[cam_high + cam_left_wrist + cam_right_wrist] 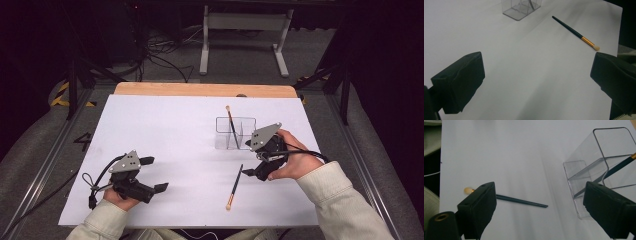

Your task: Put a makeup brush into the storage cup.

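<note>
A dark-handled makeup brush [234,186] with a gold ferrule and pale bristles lies flat on the white tabletop [165,130]. In the left gripper view this brush [574,31] lies ahead to the right. A second brush [231,125] stands tilted inside a clear plastic organizer box [235,132]. My right gripper [248,158] hovers open just right of the lying brush's handle tip, beside the box. Its view shows the lying brush [521,200] between and beyond its jaws, with the box [596,170] at the right. My left gripper [152,174] rests open at the front left, with nothing between its jaws.
The white surface ends at a wooden table edge [205,90] at the back. Beyond it are a white stand [245,35] and cables on the floor. Dark frame rails [75,90] flank the table. A person's sleeves [340,200] enter from the bottom.
</note>
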A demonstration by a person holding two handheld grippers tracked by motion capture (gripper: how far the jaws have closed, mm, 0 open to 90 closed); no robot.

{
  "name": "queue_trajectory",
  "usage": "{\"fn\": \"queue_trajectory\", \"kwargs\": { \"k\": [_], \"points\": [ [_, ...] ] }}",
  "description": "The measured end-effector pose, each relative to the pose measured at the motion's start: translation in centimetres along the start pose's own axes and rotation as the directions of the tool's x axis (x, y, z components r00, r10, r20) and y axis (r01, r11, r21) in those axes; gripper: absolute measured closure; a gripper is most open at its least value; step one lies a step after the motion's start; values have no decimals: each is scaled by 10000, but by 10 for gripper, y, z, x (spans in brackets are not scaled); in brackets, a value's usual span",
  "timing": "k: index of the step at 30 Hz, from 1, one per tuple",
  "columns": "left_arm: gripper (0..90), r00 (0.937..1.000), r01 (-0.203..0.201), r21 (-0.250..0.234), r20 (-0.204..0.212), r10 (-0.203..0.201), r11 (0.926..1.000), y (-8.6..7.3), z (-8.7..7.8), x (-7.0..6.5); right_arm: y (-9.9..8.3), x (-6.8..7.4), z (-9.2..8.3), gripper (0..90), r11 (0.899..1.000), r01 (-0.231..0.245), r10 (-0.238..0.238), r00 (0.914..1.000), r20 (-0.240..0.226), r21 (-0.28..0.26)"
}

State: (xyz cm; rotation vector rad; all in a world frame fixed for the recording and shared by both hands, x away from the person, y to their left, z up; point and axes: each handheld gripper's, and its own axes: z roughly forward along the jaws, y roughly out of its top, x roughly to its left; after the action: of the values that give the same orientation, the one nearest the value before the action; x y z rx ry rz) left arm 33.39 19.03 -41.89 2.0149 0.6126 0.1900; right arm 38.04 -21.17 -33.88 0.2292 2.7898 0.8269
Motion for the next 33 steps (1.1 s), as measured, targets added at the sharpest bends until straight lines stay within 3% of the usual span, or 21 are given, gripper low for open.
{"fn": "queue_trajectory", "kwargs": {
  "k": [13,33],
  "points": [
    [0,10000,-5,27,-43,5,10000,-2,-3,0,4,3,16,152,9985,441,-422,9975,-568,333],
    [0,10000,43,7,-4,-43,10000,-2,-2,0,4,9,46,165,9853,850,-634,9875,-1443,1485]
  ]
}}
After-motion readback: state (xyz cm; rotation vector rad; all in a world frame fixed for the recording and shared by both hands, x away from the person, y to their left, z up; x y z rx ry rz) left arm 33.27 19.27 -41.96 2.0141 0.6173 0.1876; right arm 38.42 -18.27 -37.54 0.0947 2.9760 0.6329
